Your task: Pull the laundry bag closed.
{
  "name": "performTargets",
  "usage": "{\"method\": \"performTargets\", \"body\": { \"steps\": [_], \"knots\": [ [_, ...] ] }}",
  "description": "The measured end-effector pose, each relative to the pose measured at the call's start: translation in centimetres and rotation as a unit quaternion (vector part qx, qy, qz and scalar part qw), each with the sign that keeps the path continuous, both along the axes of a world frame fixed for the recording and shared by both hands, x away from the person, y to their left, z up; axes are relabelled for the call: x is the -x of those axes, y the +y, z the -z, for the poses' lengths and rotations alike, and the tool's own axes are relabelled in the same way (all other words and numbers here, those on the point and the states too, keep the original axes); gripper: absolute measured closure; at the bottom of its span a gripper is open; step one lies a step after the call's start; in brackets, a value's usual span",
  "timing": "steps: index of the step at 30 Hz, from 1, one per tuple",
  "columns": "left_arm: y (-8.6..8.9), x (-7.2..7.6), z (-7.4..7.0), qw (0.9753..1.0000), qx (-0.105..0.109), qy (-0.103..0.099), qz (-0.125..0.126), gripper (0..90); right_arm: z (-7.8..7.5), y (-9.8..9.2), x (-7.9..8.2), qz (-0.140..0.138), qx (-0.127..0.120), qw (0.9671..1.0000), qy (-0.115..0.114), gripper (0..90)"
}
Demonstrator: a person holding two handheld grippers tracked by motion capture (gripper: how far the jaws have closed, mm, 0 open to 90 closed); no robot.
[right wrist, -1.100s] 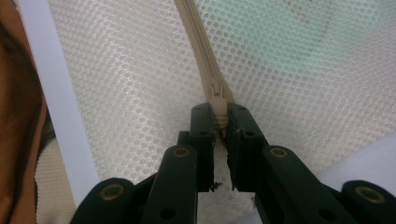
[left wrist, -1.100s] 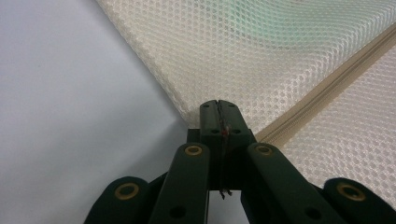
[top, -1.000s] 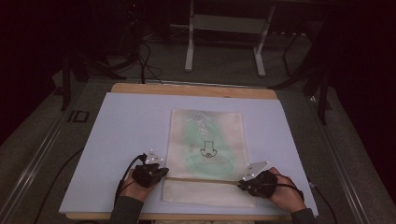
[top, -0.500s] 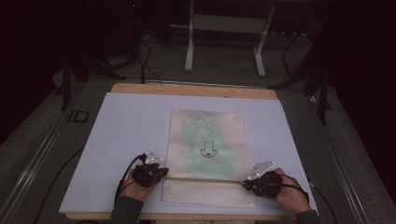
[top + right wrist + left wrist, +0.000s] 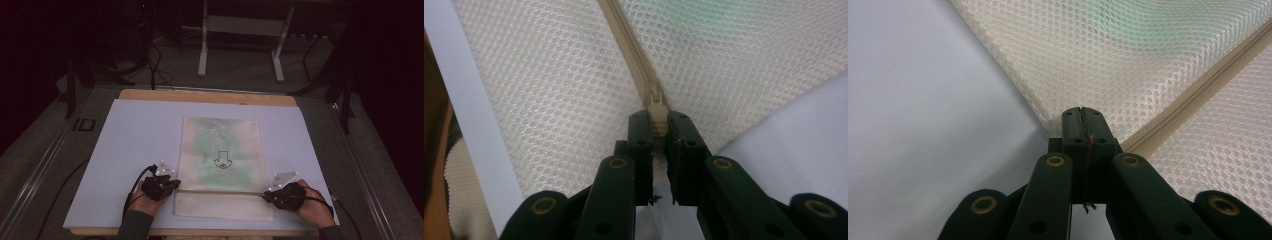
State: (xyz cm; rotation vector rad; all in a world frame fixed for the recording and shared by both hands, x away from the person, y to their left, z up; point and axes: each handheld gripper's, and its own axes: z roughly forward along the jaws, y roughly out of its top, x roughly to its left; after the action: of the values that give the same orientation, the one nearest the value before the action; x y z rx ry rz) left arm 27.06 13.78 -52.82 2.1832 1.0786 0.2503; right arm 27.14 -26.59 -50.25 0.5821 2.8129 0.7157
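A cream mesh bag (image 5: 220,150) lies flat on the white sheet (image 5: 135,135), with something green inside and a small black drawing on it. Its zipper (image 5: 220,191) runs across the near end. My left gripper (image 5: 172,186) is shut on the bag's left edge at the zipper's end; in the left gripper view the gripper (image 5: 1082,112) pinches the mesh (image 5: 1128,55) beside the zipper tape (image 5: 1198,90). My right gripper (image 5: 267,195) sits at the bag's right edge. In the right gripper view the gripper (image 5: 657,120) is shut on the zipper pull (image 5: 657,107).
The sheet covers a wooden table whose far edge (image 5: 200,95) shows behind it. Metal stand legs (image 5: 202,50) and cables (image 5: 155,65) lie on the dark floor beyond. The table's near edge (image 5: 434,150) is close to my right gripper.
My right gripper has slid slightly rightward and nearer along the zipper line to the bag's right edge. The left gripper has stayed in place.
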Motion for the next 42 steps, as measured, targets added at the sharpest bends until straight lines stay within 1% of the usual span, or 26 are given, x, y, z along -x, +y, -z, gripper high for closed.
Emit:
{"method": "performTargets", "body": {
  "steps": [7,14,15,16,17,18,20,21,22,27,29,31,33,37,38,39,41,42],
  "knots": [
    [0.0,0.0,0.0,1.0,0.0,0.001,0.001,89.5,0.0,-0.3,-0.1,0.004,-0.003,1.0,0.001,82.1],
    [0.1,0.0,0.0,1.0,0.004,0.003,0.0,89.4,0.0,-0.8,-0.2,0.016,-0.001,0.9999,0.0,81.5],
    [0.1,-0.1,0.0,1.0,0.005,0.003,0.0,89.5,0.0,-1.0,-0.2,0.025,0.017,0.9995,-0.009,88.0],
    [0.1,0.0,0.0,1.0,0.005,0.003,0.0,89.5,0.0,-1.4,-0.3,0.034,0.016,0.9992,-0.016,90.0],
    [0.1,0.0,0.0,1.0,0.005,0.003,0.0,89.5,0.1,-1.7,-0.4,0.049,0.031,0.9981,-0.02,90.0],
    [0.1,0.0,0.0,1.0,0.005,0.003,0.0,89.4,0.2,-2.1,-0.4,0.054,0.037,0.9977,-0.017,90.0],
    [0.1,-0.1,0.0,1.0,0.006,0.003,0.0,89.4,0.4,-2.9,-0.2,0.06,0.01,0.9982,-0.007,90.0],
    [0.1,-0.1,0.0,1.0,0.006,0.003,0.0,89.4,0.5,-3.1,-0.2,0.061,0.007,0.9981,-0.006,90.0],
    [0.1,-0.1,0.0,1.0,0.006,0.003,0.0,89.4,0.6,-3.2,-0.2,0.062,0.012,0.998,-0.007,90.0],
    [0.1,0.0,0.1,1.0,0.005,-0.001,0.003,89.3,0.5,-3.1,-0.2,0.065,0.005,0.9978,-0.008,88.2],
    [0.2,0.0,0.1,0.9999,0.007,-0.005,0.008,88.7,0.3,-3.2,-0.2,0.066,-0.003,0.9978,-0.011,85.6],
    [0.3,0.0,0.1,0.9999,0.014,-0.003,0.009,86.2,0.2,-3.5,-0.3,0.072,-0.013,0.9972,-0.015,83.2],
    [0.3,0.0,0.0,0.9998,0.014,-0.005,0.01,85.3,0.0,-3.8,-0.3,0.079,-0.025,0.9964,-0.017,81.3],
    [0.4,0.2,-0.2,0.9996,0.013,-0.02,0.014,85.5,-0.3,-4.2,-0.3,0.083,-0.035,0.9957,-0.021,78.6],
    [0.5,0.3,-0.5,0.9993,0.014,-0.033,0.012,85.7,-0.3,-4.2,-0.3,0.085,-0.037,0.9955,-0.021,78.1],
    [0.6,0.4,-0.6,0.999,0.019,-0.039,0.011,85.7,-0.4,-4.3,-0.3,0.085,-0.038,0.9954,-0.022,76.9],
    [0.9,0.5,-0.8,0.9986,0.025,-0.047,0.008,85.8,-0.4,-4.4,-0.3,0.087,-0.042,0.9951,-0.024,74.8],
    [0.9,0.5,-0.8,0.9986,0.025,-0.047,0.008,85.9,-0.4,-4.4,-0.3,0.087,-0.042,0.9951,-0.024,74.8]
  ]
}}
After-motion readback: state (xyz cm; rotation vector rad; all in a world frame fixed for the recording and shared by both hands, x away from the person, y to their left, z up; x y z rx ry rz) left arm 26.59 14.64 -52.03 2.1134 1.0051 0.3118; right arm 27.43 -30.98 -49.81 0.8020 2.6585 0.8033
